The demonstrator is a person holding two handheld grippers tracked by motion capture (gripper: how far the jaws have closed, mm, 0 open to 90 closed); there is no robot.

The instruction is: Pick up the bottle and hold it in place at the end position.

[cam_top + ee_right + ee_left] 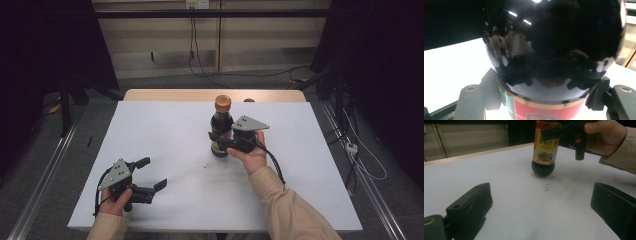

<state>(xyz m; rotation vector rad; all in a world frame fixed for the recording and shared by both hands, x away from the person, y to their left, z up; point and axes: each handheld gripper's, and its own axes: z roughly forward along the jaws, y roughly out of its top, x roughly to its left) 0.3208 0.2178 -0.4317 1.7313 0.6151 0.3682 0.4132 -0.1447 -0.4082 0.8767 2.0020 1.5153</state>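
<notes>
bottle: dark sauce bottle (221,127) with orange cap (223,102) standing upright on the white table (165,130), right of centre toward the far edge
right gripper: right gripper (226,144) is clamping the bottle at its label band, jaws pressing both sides; right gripper view is showing glossy dark glass wedged between them
why low grip: likely holding the body steady below the shoulder, leaving the cap free
left gripper: left gripper (150,174) is sitting near the front-left corner, jaws spread wide, holding nothing
why there: seems to be waiting, aimed at the bottle, well apart from it
table mark: small dark speck (546,188) lying just in front of the bottle
</notes>
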